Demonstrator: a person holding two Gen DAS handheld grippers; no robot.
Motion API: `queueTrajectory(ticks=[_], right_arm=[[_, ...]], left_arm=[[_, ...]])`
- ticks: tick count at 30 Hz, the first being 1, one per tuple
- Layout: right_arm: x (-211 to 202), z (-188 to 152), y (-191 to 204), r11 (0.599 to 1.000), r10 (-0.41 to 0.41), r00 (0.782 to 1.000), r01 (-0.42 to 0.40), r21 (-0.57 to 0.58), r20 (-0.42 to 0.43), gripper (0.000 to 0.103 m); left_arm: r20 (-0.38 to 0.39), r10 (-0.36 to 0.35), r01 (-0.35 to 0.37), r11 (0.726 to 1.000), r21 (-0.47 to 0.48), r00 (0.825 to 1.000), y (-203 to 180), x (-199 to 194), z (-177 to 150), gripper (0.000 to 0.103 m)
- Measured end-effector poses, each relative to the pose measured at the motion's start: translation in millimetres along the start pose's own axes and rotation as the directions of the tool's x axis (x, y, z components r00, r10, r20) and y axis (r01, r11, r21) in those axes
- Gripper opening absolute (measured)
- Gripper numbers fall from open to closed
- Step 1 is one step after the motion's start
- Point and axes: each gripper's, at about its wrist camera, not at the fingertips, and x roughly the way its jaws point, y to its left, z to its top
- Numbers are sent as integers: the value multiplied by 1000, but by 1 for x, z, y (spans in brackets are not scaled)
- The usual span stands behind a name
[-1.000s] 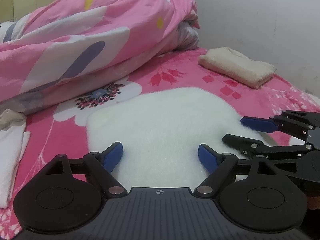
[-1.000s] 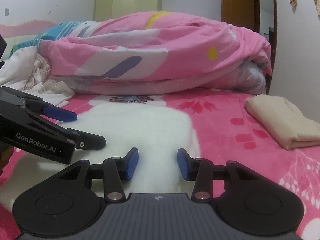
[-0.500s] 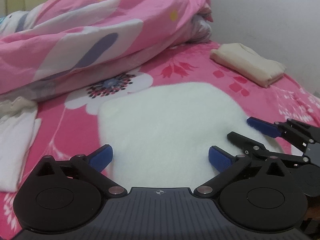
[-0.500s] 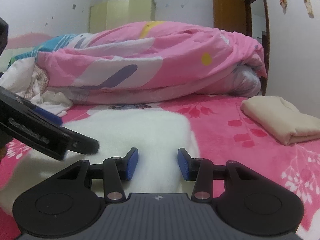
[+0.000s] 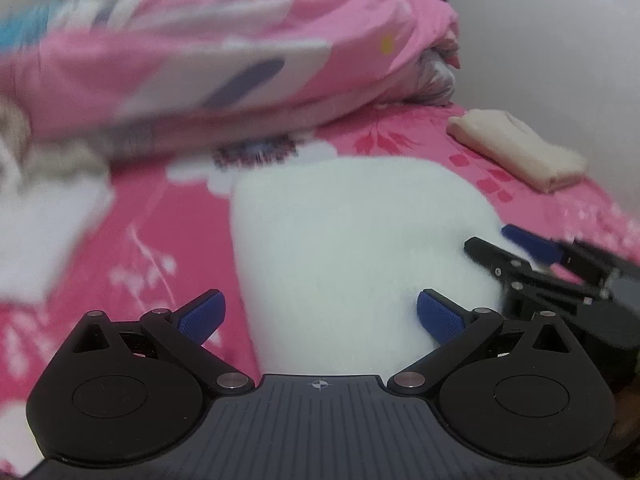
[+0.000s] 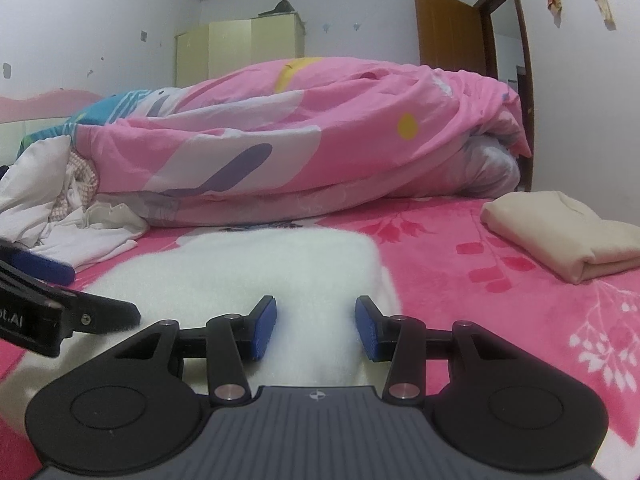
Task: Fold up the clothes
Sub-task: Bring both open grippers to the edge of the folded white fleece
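A white fleecy garment [image 5: 352, 236] [image 6: 280, 268] lies flat on the pink flowered bedspread [image 5: 168, 240]. My left gripper [image 5: 320, 316] hovers wide open over its near left edge, nothing between the blue pads. My right gripper [image 6: 316, 326] stands open over the garment's near right part, also holding nothing. Each gripper shows in the other's view: the right one [image 5: 532, 248] at the garment's right edge, the left one [image 6: 52, 280] at the left. A folded cream garment [image 5: 516, 152] [image 6: 560, 236] rests at the right of the bed.
A bulky pink quilt [image 6: 304, 136] is heaped across the back of the bed. Loose white clothes [image 6: 68, 216] [image 5: 44, 220] lie at the left. A wall [image 5: 560, 40] runs along the right side; a wardrobe [image 6: 240, 52] and a door [image 6: 452, 28] stand behind.
The left gripper has opened wider and swung left and lower along the garment's near edge, blurring its view. The right gripper has tilted upward a little and stayed open.
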Motion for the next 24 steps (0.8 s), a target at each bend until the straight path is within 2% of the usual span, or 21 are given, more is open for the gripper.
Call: queueTrajectory(ticks=[2, 6, 10, 17, 21, 24], right_arm=[[0, 0, 0, 1000, -1, 1000, 1, -1, 0, 46], [-1, 6, 4, 1000, -18, 1000, 18, -26, -24, 46], [-3, 16, 12, 997, -43, 997, 39, -65, -59, 46], [-51, 35, 28, 996, -9, 998, 4, -87, -59, 44], [-47, 16, 37, 994, -4, 985, -15, -110, -172, 41], [-47, 2, 48, 982, -32, 988, 3, -188, -149, 41]], left_arm=[[-15, -22, 22, 1000, -19, 1000, 4, 2, 0, 103], [-2, -1, 1, 999, 32, 1000, -4, 2, -2, 103], [-24, -17, 18, 1000, 24, 1000, -1, 4, 1, 103], [-47, -30, 30, 999, 13, 998, 1, 6, 4, 103], [-72, -37, 37, 999, 1, 997, 2, 9, 6, 103], [-82, -31, 32, 999, 7, 996, 2, 9, 8, 103]])
